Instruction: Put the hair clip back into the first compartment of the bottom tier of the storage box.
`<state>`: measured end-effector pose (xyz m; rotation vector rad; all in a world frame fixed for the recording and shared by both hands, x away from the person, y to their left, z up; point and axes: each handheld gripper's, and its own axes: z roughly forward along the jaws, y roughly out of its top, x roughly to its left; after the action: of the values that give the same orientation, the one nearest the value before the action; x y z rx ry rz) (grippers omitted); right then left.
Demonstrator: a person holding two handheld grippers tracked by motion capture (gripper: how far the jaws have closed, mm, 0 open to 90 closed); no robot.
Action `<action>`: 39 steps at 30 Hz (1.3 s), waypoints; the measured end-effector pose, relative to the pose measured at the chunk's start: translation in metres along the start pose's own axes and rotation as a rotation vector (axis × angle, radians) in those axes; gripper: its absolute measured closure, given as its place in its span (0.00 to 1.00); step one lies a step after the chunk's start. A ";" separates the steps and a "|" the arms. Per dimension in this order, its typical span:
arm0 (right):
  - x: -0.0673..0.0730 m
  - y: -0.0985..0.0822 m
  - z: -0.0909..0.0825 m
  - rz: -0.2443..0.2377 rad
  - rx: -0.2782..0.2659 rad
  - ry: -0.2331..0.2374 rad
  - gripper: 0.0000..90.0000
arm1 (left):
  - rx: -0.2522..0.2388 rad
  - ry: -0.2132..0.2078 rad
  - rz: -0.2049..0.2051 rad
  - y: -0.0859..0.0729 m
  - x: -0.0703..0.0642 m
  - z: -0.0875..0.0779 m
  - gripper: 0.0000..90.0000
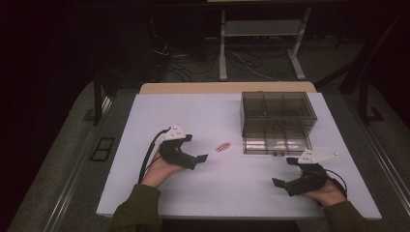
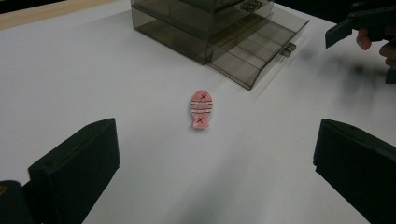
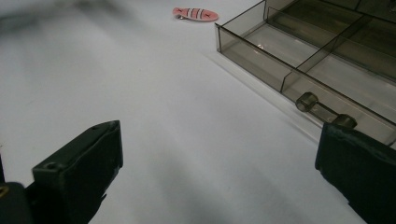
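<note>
Your left gripper [image 1: 199, 151] sat low over the white table [image 1: 193, 111], and its jaws were spread wide with nothing between them. Just ahead of those jaws lay a small pink fish-shaped clip [image 2: 201, 109], flat on the table and not touching them. Past the clip, ahead and to the right, stood a smoky clear drawer box [image 1: 278, 108] with its bottom drawer [image 3: 303, 60] pulled out. Your right gripper [image 1: 284, 171] was just in front of that drawer. Its jaws were spread wide too and held nothing. The drawer handle [image 3: 324, 112] was near its right jaw.
</note>
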<state>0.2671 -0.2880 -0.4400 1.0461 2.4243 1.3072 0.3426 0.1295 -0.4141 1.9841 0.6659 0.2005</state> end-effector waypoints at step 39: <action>0.001 0.001 0.005 -0.018 0.019 0.005 0.00 | -0.009 -0.014 0.033 0.026 0.005 0.031 0.00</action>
<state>0.2691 -0.2843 -0.4422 1.0250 2.4493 1.2849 0.3694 0.0991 -0.4076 1.9875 0.6234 0.2090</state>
